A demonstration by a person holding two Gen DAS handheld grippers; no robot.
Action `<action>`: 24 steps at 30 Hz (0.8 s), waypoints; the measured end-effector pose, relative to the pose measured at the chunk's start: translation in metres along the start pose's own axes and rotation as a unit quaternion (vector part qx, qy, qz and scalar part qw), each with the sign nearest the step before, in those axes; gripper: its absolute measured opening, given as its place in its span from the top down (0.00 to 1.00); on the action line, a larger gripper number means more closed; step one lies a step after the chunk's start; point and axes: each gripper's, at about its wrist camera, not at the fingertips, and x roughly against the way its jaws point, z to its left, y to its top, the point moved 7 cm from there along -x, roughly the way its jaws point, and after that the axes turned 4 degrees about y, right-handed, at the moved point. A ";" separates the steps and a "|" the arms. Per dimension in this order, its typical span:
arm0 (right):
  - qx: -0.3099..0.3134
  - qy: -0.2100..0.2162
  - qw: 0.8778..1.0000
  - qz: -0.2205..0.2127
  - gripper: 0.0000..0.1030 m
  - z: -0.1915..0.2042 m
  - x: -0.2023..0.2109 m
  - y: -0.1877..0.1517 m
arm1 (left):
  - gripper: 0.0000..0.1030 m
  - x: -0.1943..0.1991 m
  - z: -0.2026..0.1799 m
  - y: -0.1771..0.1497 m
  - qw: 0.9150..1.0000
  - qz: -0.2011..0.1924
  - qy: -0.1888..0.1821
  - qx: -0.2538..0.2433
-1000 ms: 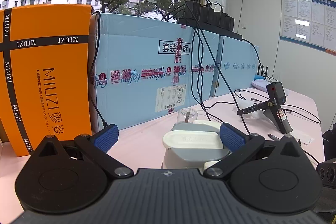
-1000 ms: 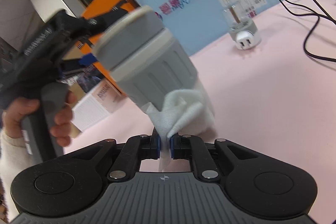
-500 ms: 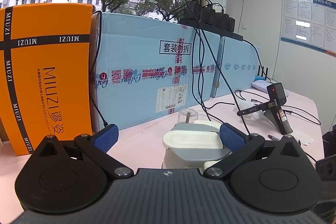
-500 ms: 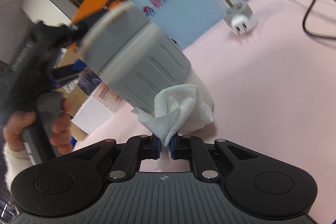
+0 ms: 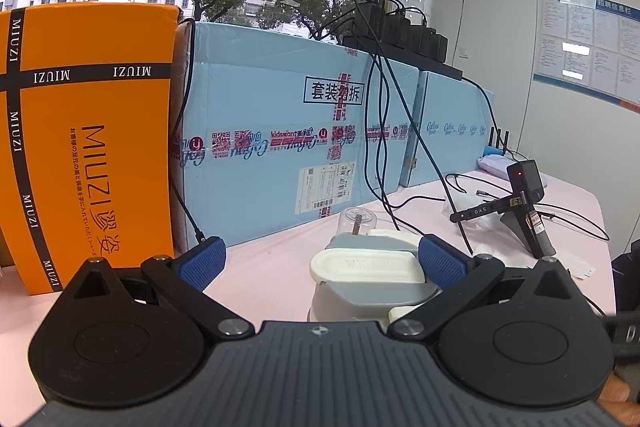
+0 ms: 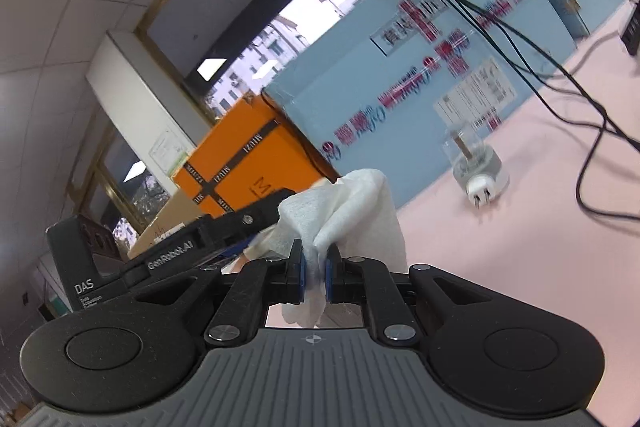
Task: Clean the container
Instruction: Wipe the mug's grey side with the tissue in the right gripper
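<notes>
A grey container with a white lid (image 5: 370,277) stands on the pink table, low in the left wrist view. My left gripper (image 5: 322,265) is open; the container sits toward its right finger (image 5: 442,263), which overlaps the lid's right end. My right gripper (image 6: 314,269) is shut on a crumpled white cloth (image 6: 344,211). The container is out of the right wrist view. The left gripper's black body (image 6: 132,267) shows at the left of that view.
An orange MIUZI box (image 5: 86,143) and a big blue carton (image 5: 288,143) stand behind the container. A small clear-topped grey item (image 5: 356,223) sits just behind it and also shows in the right wrist view (image 6: 476,163). Black cables (image 5: 384,131) hang down. A tripod-mounted device (image 5: 528,211) stands on the right.
My right gripper has swung up and away with the cloth; the container it was wiping has left its view. The left wrist view is unchanged.
</notes>
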 end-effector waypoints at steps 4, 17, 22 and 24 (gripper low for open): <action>0.027 -0.015 0.999 0.035 0.91 0.000 -0.006 -0.014 | 0.00 0.000 0.000 0.000 1.000 0.000 0.001 -0.001; 0.057 -0.072 0.985 0.146 0.91 -0.025 -0.032 -0.060 | 0.00 0.000 -0.002 0.000 1.000 -0.001 0.000 -0.004; 0.071 -0.078 0.981 0.160 0.91 -0.025 -0.036 -0.066 | 0.00 0.000 -0.001 0.000 1.000 -0.001 0.001 -0.003; 0.081 -0.068 0.984 0.145 0.91 -0.016 -0.032 -0.058 | 0.00 0.000 -0.001 0.000 1.000 -0.001 0.003 -0.002</action>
